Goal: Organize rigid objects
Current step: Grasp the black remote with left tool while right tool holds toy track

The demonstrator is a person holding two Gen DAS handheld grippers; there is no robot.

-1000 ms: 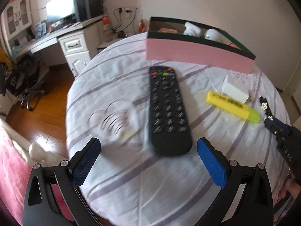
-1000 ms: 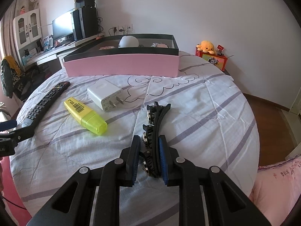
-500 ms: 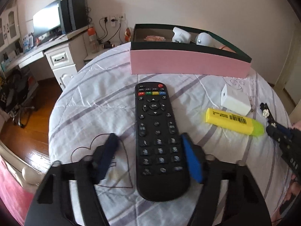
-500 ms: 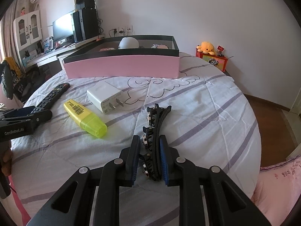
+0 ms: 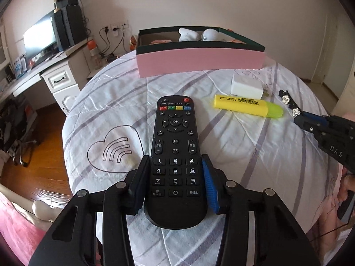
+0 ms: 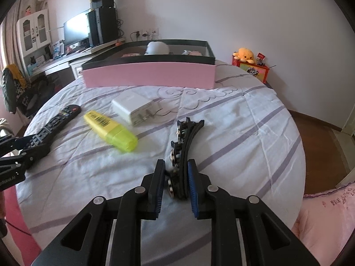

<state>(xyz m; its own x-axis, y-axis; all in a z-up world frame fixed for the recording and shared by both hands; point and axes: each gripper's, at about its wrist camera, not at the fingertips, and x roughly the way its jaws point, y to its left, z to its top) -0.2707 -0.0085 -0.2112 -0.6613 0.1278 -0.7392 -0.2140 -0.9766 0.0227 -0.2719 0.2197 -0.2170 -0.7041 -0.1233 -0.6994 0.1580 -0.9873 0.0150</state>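
A black remote [image 5: 175,122] lies lengthwise on the striped tablecloth [image 5: 111,102]. My left gripper [image 5: 174,157] straddles its number pad, jaws closing, both pads against the remote's sides. In the right wrist view the remote [image 6: 53,122] shows at far left with the left gripper [image 6: 20,146] on it. My right gripper [image 6: 175,163] is shut on the near end of a black hair clip [image 6: 187,133] with small flower studs, which rests on the cloth. The left wrist view shows the clip [image 5: 288,102] and right gripper [image 5: 310,122] at right.
A pink box [image 5: 199,62] with a dark rim stands at the table's far side, white things inside. A yellow highlighter [image 5: 246,106] and a white charger [image 5: 246,86] lie between remote and clip. A desk with a monitor [image 5: 40,40] stands beyond the table's left edge.
The left gripper's jaws went from wide open behind the remote to closed in around its lower half, moving forward over it. The right gripper stayed still, shut on the clip.
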